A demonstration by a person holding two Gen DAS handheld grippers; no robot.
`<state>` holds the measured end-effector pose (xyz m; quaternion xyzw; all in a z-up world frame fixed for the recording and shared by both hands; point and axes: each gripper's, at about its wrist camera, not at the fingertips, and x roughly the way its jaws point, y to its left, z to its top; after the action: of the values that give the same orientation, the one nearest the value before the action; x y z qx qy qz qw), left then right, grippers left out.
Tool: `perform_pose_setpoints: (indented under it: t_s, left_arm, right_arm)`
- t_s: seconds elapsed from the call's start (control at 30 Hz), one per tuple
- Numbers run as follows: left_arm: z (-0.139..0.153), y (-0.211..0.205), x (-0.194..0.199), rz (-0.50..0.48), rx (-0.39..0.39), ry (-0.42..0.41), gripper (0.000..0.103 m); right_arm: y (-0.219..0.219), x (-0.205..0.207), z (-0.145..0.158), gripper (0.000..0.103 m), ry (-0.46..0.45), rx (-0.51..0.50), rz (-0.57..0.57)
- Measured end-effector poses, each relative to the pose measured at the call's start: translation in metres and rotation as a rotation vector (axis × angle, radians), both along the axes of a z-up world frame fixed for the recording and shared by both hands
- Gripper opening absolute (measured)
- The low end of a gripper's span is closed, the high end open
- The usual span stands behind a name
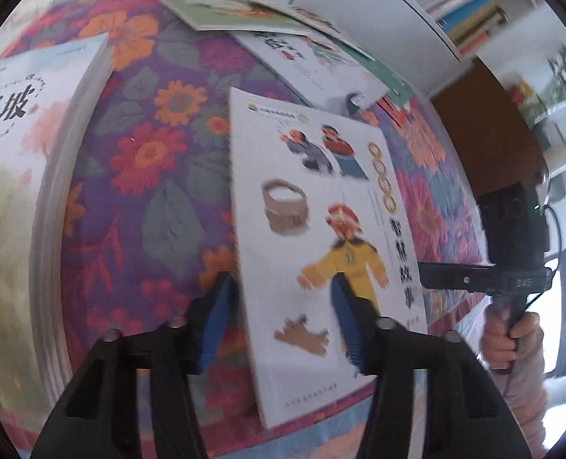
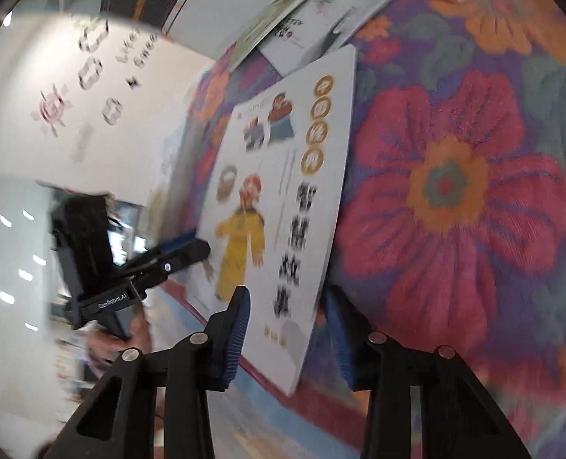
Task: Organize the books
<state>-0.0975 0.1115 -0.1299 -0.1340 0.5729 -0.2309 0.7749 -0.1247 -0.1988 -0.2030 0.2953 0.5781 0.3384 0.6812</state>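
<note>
White storybook (image 1: 321, 229) lies on the floral bedspread (image 1: 149, 153), at its near edge. Judged thin, light, floppy, glossy cover likely slippery; take it by opposite edges. Left gripper (image 1: 283, 306) and right gripper (image 2: 286, 329) both straddle its edges; whether the pads press yet, cannot tell. Thick book (image 1: 23, 153) left, loose books (image 1: 244, 11) beyond; nothing blocks.

Floral quilt (image 1: 149, 160) — white storybook (image 1: 321, 229), thick book (image 1: 23, 191), overlapping books (image 1: 283, 34)
</note>
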Motion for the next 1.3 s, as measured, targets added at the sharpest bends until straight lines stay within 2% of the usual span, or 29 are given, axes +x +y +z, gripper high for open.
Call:
perform_pose_setpoints:
  t_s: [0.07,0.13,0.2,0.23,0.33,0.6,0.73,0.87,0.97,1.07,1.3]
  left_arm:
    - [-0.002,0.002,0.008,-0.006,-0.022,0.013,0.042]
    - [-0.002,0.002,0.014,-0.002,-0.03,0.022,0.041]
    - [-0.002,0.001,0.017,0.007,-0.005,0.009,0.031]
    - [-0.002,-0.001,0.019,0.013,0.01,0.003,0.03]
    - [-0.003,-0.002,0.021,0.017,0.026,-0.015,0.028]
    - [0.001,-0.008,0.015,0.042,0.068,-0.049,0.028]
    - [0.007,-0.012,0.009,0.028,0.113,-0.056,0.028]
    - [0.011,-0.002,0.006,0.034,0.072,-0.053,0.028]
    - [0.013,0.005,0.002,0.027,0.052,-0.056,0.028]
    - [0.014,0.01,-0.002,0.023,0.052,-0.058,0.028]
    - [0.023,0.016,-0.01,0.008,0.017,-0.073,0.028]
  right_arm:
    - [0.002,0.013,-0.004,0.034,0.004,0.038,-0.003]
    - [0.007,0.023,-0.004,0.03,-0.011,0.032,0.008]
    - [0.011,0.031,-0.005,0.022,-0.027,0.006,0.006]
    - [0.011,0.032,-0.005,0.015,-0.027,-0.003,0.002]
    - [0.005,0.027,-0.012,0.012,0.005,0.04,-0.015]
    - [0.007,0.019,-0.009,0.012,0.013,0.016,-0.056]
    - [0.02,0.01,0.013,0.016,-0.068,-0.097,-0.023]
    - [0.028,0.003,0.025,0.016,-0.058,-0.039,0.014]
    - [0.039,-0.006,0.04,0.016,-0.139,-0.118,0.028]
    - [0.045,-0.012,0.046,0.016,-0.157,-0.108,0.032]
    - [0.059,-0.021,0.061,0.016,-0.217,-0.159,0.064]
